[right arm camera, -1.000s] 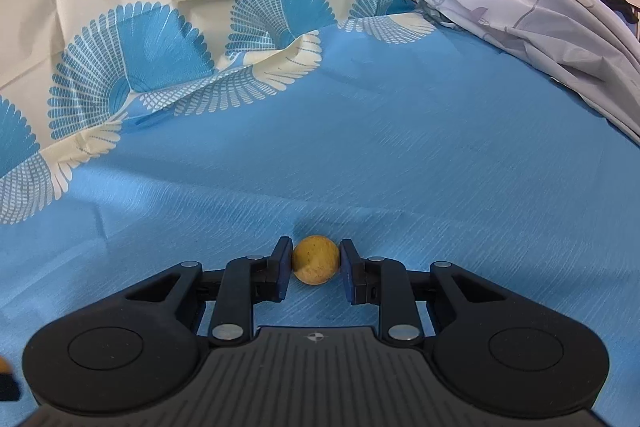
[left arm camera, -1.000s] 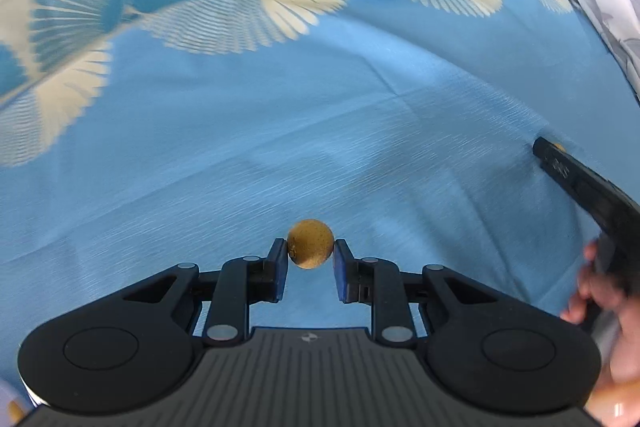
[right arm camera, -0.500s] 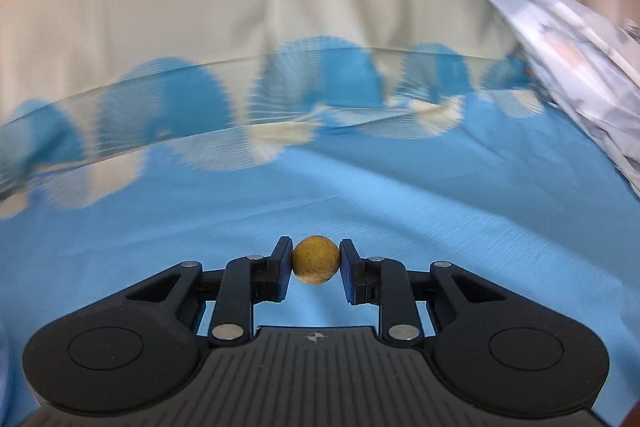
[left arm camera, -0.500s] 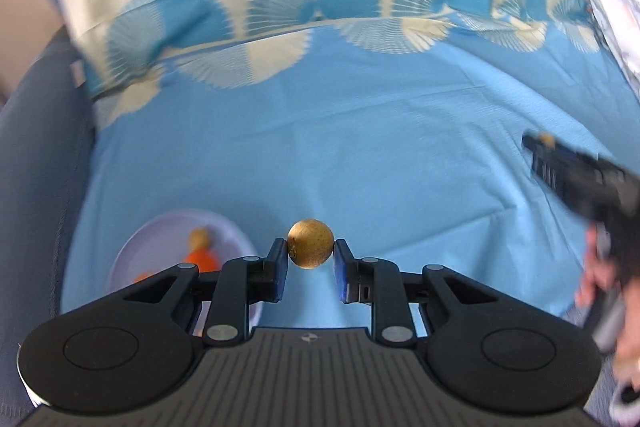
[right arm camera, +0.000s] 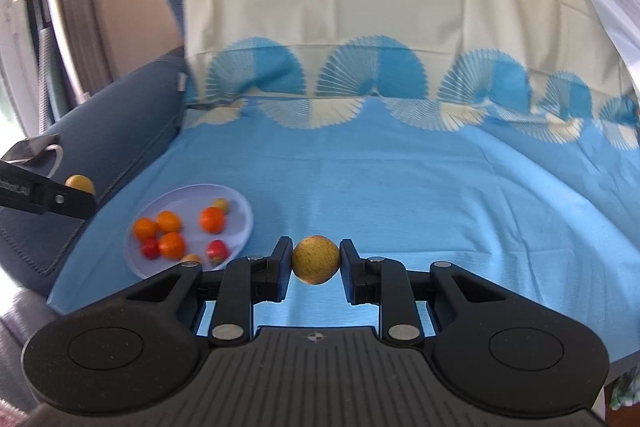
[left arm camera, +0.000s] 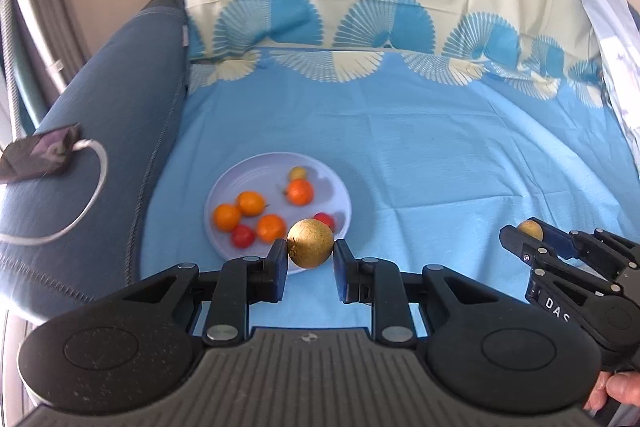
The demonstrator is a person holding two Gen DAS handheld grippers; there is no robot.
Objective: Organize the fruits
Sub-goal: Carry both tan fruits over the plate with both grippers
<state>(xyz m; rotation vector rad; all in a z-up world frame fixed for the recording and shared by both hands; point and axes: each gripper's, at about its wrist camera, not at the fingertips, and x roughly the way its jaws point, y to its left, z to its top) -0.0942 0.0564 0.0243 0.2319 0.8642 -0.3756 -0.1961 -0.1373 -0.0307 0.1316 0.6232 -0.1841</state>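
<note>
While both grippers clench a round yellow fruit each, the plate lies just beyond the left gripper fingertips, farther left of the right gripper

Creased cotton-like sheet — matt; plate smooth, glossy plastic — speckled fruit dull

Home living room; sheet-draped sofa; curtains

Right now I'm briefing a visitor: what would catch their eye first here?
Each gripper pinches a small brownish-yellow fruit: the left gripper one fruit, the right gripper another fruit. Beyond them, a pale plate with orange and red fruits sits on the blue sheet, near the sofa arm.
</note>
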